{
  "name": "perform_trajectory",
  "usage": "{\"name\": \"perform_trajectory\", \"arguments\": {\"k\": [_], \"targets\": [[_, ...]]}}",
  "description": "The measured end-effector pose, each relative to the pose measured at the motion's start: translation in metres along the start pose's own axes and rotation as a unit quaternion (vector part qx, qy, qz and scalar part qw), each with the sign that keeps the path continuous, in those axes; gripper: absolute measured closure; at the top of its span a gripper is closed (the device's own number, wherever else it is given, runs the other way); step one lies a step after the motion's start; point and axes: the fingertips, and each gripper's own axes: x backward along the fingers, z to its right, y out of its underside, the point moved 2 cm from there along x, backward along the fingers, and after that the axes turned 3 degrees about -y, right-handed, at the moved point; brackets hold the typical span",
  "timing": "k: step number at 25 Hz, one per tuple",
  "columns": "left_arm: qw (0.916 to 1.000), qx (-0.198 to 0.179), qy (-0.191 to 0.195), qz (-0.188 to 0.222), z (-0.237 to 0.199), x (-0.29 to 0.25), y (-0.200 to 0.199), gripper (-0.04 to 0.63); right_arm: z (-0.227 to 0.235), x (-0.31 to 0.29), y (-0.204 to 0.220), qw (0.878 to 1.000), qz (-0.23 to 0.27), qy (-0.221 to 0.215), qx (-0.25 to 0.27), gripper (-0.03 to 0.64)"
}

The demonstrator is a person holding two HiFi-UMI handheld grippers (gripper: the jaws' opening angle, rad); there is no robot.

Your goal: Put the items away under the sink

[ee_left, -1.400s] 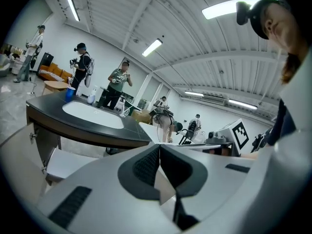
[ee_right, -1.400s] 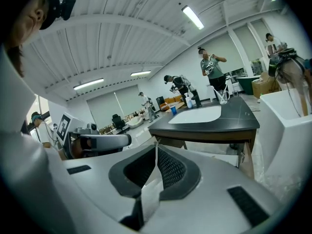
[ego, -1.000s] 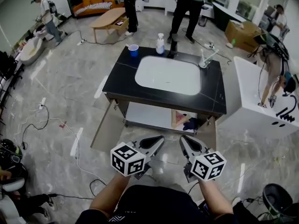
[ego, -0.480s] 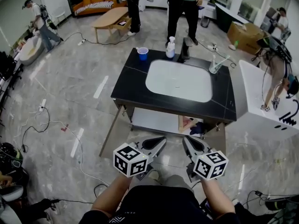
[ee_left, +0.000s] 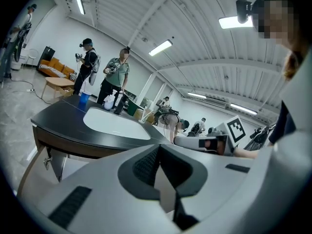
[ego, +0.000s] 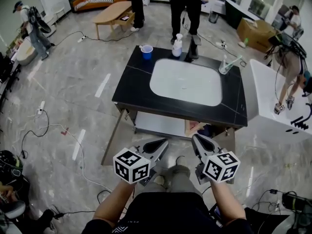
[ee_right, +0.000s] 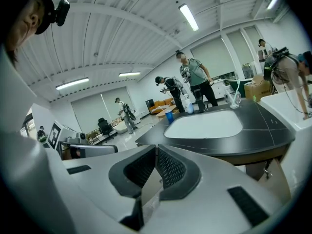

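**Both grippers empty before the open sink cabinet, the items not yet taken up**

In the lower middle of the head view the left gripper is held with its jaws brought together on nothing, and just to its right the right gripper is likewise closed and empty. Both are aimed at the cabinet, presumably because no item has been reached. The cabinet door is swung wide at the left, so that the shelf under the sink basin is left clear for loading. On the black counter, along the upper middle, a blue cup, a white pump bottle and a clear glass are ranged around the basin, judged to be the things to be stowed. Something pinkish, not identifiable, is seen at the shelf's right end.
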Motion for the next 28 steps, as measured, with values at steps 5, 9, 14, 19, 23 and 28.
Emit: {"name": "perform_trajectory", "arguments": {"k": [5,9,14,19,23,28], "targets": [[1.0000,-0.002,0.005,-0.005,-0.008,-0.024,-0.009,0.587,0.028,-0.014,-0.011,1.000,0.001,0.005,-0.008,0.577],[0.9999,-0.016,0.003,-0.005,-0.013,-0.056,-0.025,0.586,0.054,-0.022,-0.032,1.000,0.012,0.006,-0.001,0.577],[0.9998,-0.021,0.004,-0.001,-0.017,-0.102,-0.048,0.586,0.097,-0.028,-0.054,1.000,0.015,0.013,-0.004,0.577],[0.9998,-0.018,0.008,0.003,-0.020,-0.147,-0.069,0.586,0.135,-0.033,-0.080,1.000,0.017,0.018,-0.007,0.577],[0.9997,-0.020,0.015,-0.002,-0.019,-0.183,-0.085,0.586,0.163,-0.037,-0.096,0.999,0.019,0.022,-0.012,0.577],[0.9991,-0.025,0.032,-0.017,-0.013,-0.235,-0.096,0.588,0.201,-0.039,-0.112,0.999,0.021,0.027,-0.019,0.577]]}}
